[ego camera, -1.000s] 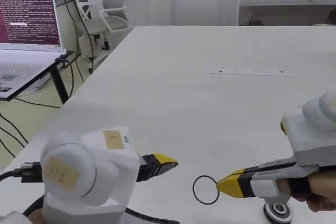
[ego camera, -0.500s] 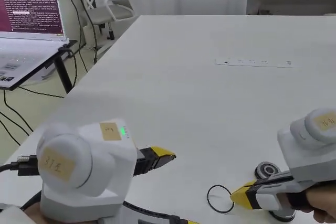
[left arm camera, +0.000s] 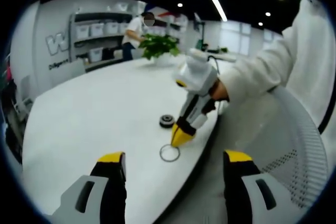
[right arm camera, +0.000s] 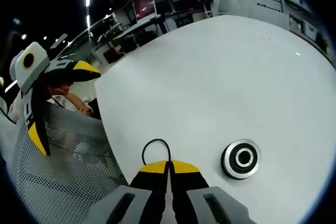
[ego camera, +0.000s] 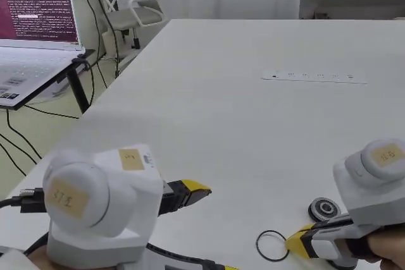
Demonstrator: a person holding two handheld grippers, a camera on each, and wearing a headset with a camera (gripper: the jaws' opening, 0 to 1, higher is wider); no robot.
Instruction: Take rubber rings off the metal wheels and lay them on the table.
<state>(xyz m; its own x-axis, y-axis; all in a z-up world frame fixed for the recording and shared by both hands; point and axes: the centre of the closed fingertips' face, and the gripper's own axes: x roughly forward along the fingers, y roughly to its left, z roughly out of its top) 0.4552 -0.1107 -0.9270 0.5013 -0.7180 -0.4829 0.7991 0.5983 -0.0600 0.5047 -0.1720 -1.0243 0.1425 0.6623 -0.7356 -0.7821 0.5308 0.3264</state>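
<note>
A thin black rubber ring [right arm camera: 156,151] lay flat on the white surface [right arm camera: 210,77], its near edge meeting the tips of the right claw [right arm camera: 169,165]. That claw's jaws were pressed together; whether they nipped the ring could not be told. A round metal wheel [right arm camera: 240,158] sat just beside the claw. The left gripper view showed a hand [left arm camera: 220,90] and white sleeve [left arm camera: 262,72] tilting the right claw down. The left claw [ego camera: 190,191] was held well apart from the ring, its jaws spread wide.
</note>
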